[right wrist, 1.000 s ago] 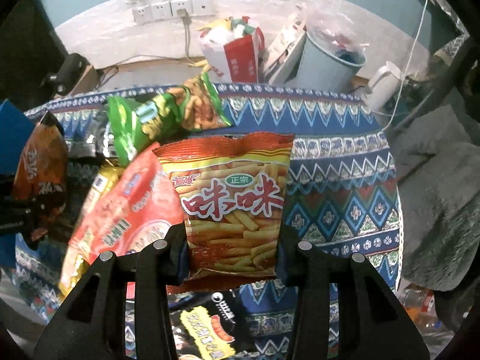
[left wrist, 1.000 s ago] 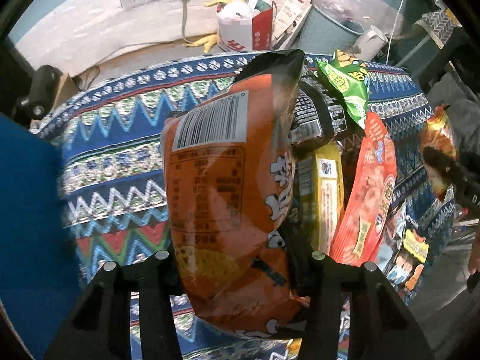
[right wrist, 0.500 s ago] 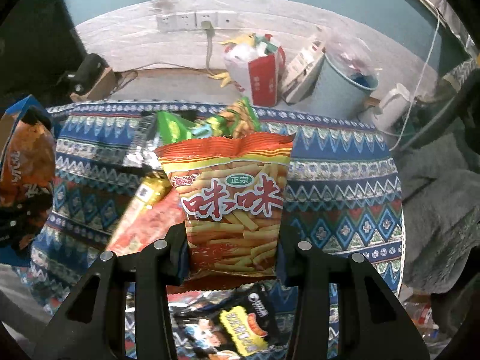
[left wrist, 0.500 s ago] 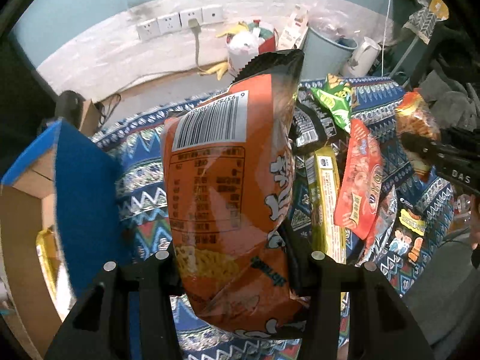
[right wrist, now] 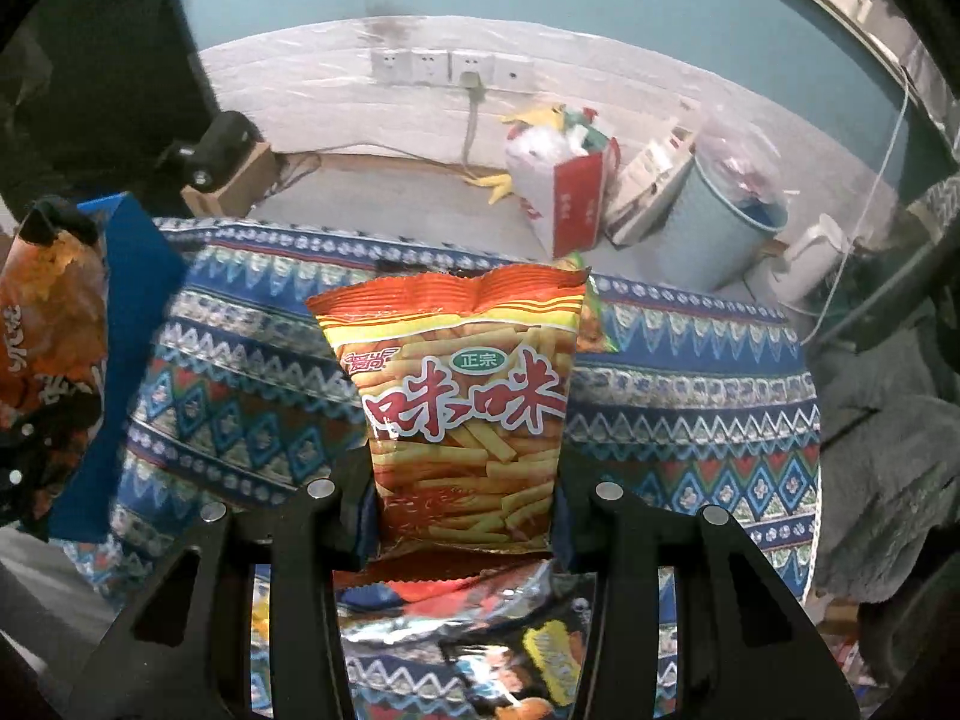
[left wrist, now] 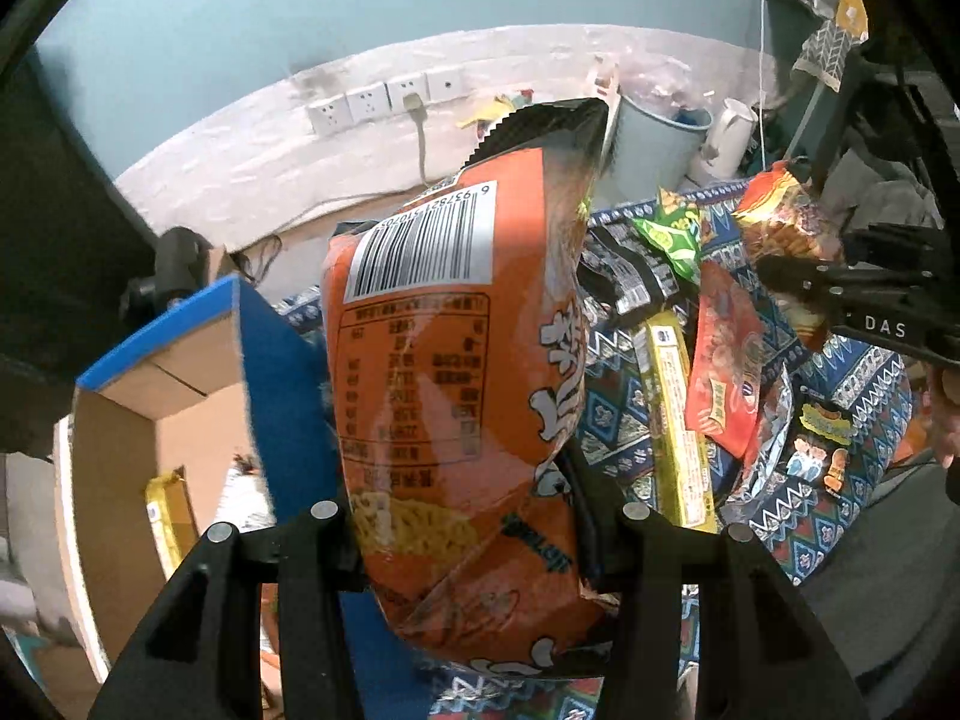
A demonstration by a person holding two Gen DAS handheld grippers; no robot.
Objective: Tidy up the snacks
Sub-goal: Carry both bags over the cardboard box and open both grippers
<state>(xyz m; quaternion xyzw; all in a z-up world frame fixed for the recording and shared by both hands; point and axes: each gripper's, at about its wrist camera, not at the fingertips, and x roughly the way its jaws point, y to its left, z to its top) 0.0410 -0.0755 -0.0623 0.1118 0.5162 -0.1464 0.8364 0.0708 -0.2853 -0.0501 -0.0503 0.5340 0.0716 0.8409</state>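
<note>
While a patterned blue cloth (right wrist: pixel 690 396) covers the work surface, a cardboard box (left wrist: pixel 126 420) with blue flaps stands open at its left edge — a yellow packet (left wrist: pixel 168 516) visible inside. Beside the box, the left gripper (left wrist: pixel 474 546) pinches an orange snack bag (left wrist: pixel 456 372) by its lower end, barcode side to the camera, holding it upright above the cloth. The right gripper (right wrist: pixel 462 510) clamps a red-and-yellow bag of stick snacks (right wrist: pixel 462 408), lifted clear of the pile — both sets of jaws pressed against their bags. Loose on the cloth lie at least 4 more packs: a red packet (left wrist: pixel 720 372), a long yellow box (left wrist: pixel 675 420), a green bag (left wrist: pixel 672 228) and a dark cartoon-printed packet (left wrist: pixel 822 450). Behind, a pale bin (right wrist: pixel 720 222) and 4 wall sockets (right wrist: pixel 450 69).
</note>
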